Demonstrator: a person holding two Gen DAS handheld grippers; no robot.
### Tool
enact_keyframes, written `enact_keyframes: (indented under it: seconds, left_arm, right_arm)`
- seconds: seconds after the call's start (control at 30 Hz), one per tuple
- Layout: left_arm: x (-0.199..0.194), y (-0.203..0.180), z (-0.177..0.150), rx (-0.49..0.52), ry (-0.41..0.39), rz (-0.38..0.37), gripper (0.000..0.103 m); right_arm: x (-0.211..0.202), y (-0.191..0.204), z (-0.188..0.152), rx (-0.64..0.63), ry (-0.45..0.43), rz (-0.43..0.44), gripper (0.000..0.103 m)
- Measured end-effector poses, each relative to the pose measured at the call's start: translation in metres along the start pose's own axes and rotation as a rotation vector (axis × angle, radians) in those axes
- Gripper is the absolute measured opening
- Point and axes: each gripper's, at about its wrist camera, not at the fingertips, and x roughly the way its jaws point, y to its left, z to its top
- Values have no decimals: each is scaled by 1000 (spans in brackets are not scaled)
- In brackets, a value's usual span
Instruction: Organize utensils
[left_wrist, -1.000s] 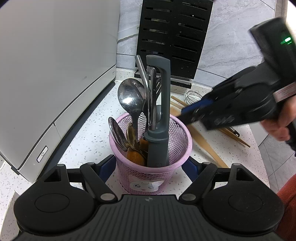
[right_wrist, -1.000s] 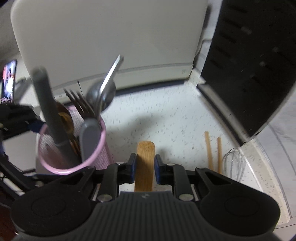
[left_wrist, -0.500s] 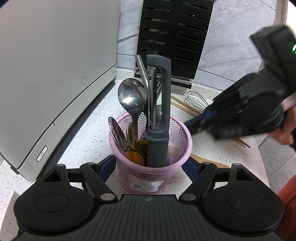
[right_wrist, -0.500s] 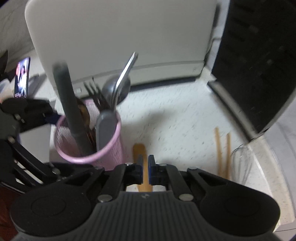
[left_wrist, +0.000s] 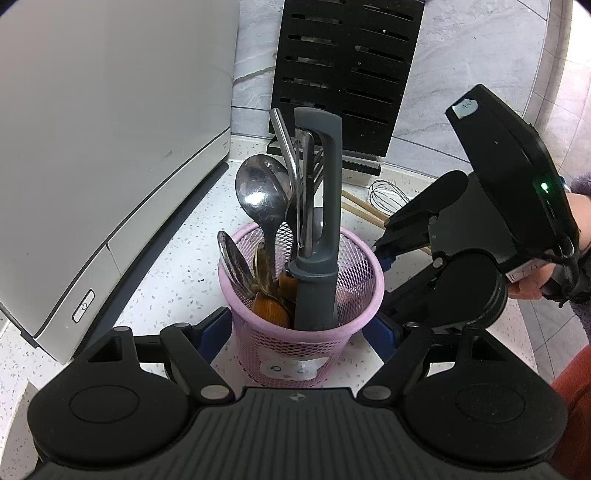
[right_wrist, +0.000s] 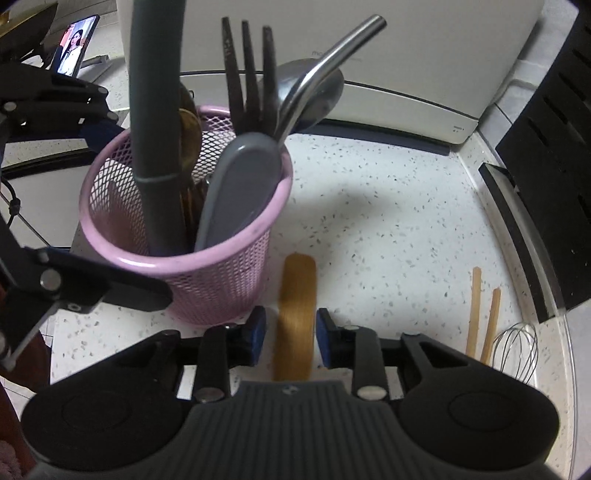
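White speckled counter (right_wrist: 388, 229), grey marbled wall (left_wrist: 461, 74).
Left gripper (left_wrist: 299, 332) clasps the pink basket (left_wrist: 295, 347); right gripper (right_wrist: 290, 332), just opening, apparently released around the wooden spatula (right_wrist: 297, 314).

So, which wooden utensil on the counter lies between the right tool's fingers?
The wide flat wooden spatula, beside the pink basket; the two thin chopsticks lie off to the side.

Light: bright, even, from above.
Glare: highlight on the shiny steel spoon bowl (left_wrist: 263, 192).
Blur: flat wooden spatula (right_wrist: 296, 317) smeared.
Edges: fisheye bending, dark corners.
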Motion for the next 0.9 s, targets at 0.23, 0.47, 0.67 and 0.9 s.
enact_keyframes:
  seconds: [0.23, 0.47, 0.67, 0.9]
  left_arm:
    - [1, 0, -1, 5, 0, 4, 93]
    - [1, 0, -1, 0, 3, 1, 93]
    - [1, 0, -2, -4, 3, -2, 93]
    - [1, 0, -1, -4, 5, 2, 93]
  right_arm:
    - [8, -12, 9, 71, 28, 40, 28]
    - [14, -16, 14, 95, 59, 71, 18]
    - [10, -12, 10, 95, 43, 57, 17]
    - [-21, -20, -3, 134, -28, 7, 17]
